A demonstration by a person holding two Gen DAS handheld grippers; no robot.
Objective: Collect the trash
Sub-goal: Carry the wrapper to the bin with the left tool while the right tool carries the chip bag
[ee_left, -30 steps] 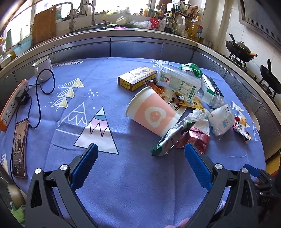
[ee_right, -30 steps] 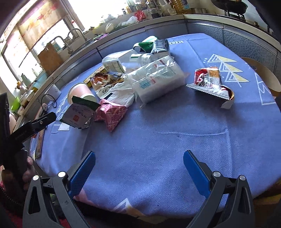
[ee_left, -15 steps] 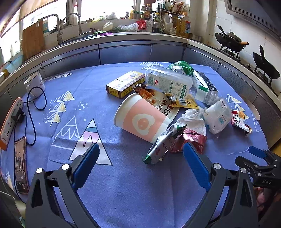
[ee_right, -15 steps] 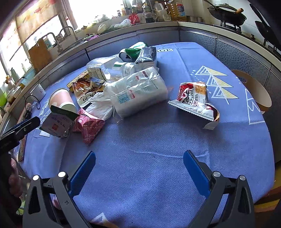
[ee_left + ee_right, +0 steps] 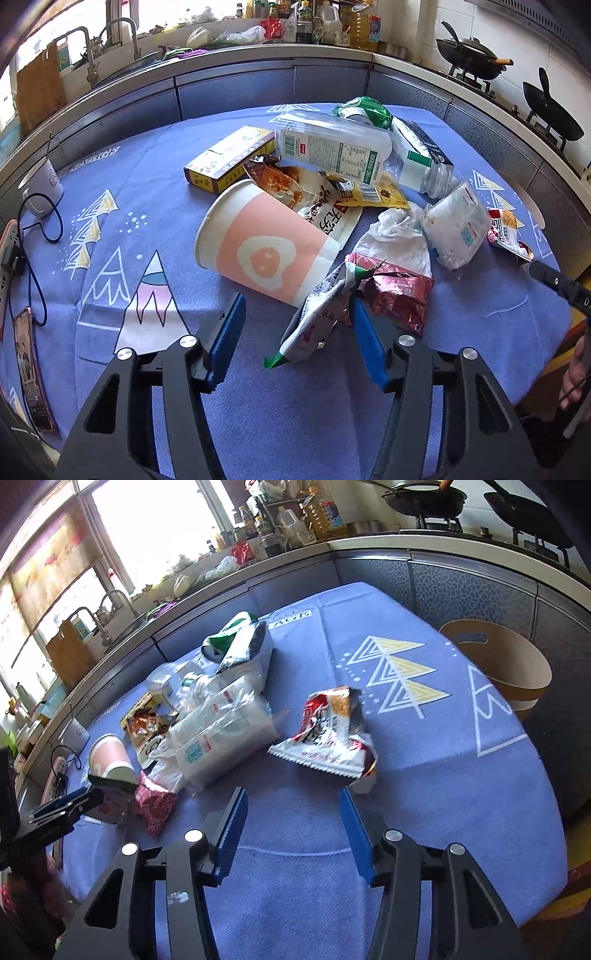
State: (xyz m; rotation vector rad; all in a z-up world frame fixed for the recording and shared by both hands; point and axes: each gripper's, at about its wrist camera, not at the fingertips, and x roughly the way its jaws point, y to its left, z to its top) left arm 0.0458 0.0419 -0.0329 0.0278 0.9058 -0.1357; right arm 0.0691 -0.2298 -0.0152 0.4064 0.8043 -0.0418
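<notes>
Left gripper (image 5: 295,317) fingers closing, nothing clasped, crumpled white-and-green snack wrapper (image 5: 317,317) between them, right gripper (image 5: 290,812) fingers closing over bare blue-clothed counter (image 5: 443,775), red-and-white crinkled chip bag (image 5: 328,734) just beyond fingertips

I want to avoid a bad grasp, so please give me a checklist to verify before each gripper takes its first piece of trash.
1. Left gripper lined up on green-tipped wrapper: ok, wrapper sits between the closing jaws.
2. Pads pressing that wrapper: not ok, gap remains.
3. Pink cup out of the left grasp: cannot tell, it lies close.
4. Right gripper near red-white bag: ok, jaws closing, nothing between them.
5. Grippers apart: ok.
6. Trash container in view: not ok.
</notes>
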